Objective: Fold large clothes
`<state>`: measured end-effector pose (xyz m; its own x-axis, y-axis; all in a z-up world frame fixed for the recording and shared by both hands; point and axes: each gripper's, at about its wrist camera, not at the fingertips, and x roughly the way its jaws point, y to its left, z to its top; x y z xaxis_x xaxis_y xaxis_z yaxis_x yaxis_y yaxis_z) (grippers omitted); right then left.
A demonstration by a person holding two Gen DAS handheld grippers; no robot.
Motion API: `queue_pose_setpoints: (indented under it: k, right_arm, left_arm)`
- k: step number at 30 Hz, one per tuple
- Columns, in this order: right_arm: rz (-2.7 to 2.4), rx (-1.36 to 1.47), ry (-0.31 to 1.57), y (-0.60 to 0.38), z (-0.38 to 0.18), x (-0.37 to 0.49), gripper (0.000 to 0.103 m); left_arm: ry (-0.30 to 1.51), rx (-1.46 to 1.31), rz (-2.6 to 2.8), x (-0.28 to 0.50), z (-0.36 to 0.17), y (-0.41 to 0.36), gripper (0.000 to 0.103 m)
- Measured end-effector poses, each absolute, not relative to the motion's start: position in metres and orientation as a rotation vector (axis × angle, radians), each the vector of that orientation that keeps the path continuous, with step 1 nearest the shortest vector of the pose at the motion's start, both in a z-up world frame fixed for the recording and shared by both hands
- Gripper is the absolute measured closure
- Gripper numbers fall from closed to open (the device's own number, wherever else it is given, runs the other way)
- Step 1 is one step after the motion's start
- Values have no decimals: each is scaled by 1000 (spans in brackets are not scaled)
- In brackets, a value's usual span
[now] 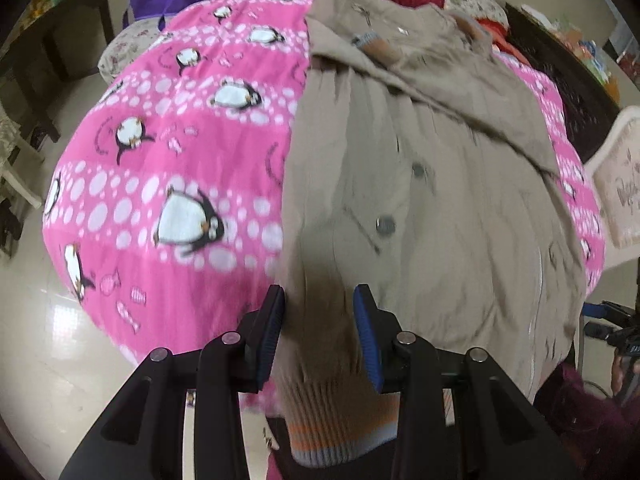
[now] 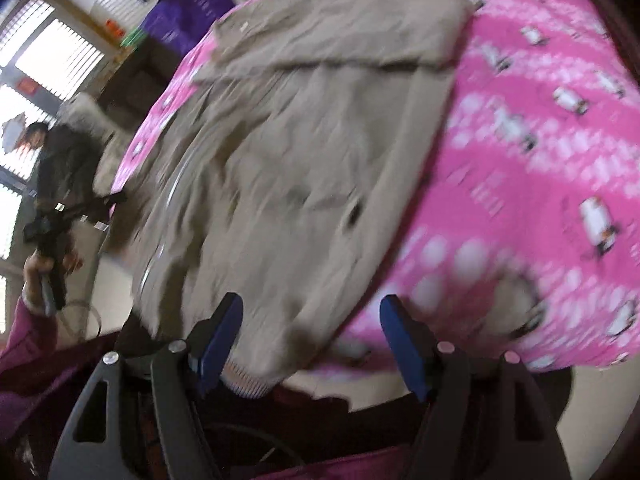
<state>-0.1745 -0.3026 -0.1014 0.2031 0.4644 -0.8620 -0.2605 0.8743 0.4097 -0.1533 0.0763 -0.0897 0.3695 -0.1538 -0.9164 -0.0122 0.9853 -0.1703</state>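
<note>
Pink penguin blanket carries the tan jacket. Left gripper jaws clench its ribbed cuff; right gripper jaws hang released over the hem. Keep the sleeve taut while folding.

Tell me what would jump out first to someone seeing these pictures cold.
The bright pink penguin blanket fills the surface, with a beige jacket spread across it. At the near edge, the left gripper is shut on the jacket's striped ribbed cuff, while the right gripper hangs open over the jacket's near hem.
</note>
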Motion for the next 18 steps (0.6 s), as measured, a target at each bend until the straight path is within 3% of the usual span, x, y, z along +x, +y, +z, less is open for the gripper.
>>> queue_pose_setpoints:
  k: [9, 18]
  right_arm:
    - [661, 210, 1374, -266, -147, -206, 29]
    - [684, 306, 1329, -261, -151, -197, 32]
  left_arm:
    - [1250, -224, -108, -163, -103, 87, 80]
    - [1272, -235, -123, -167, -114, 85, 79]
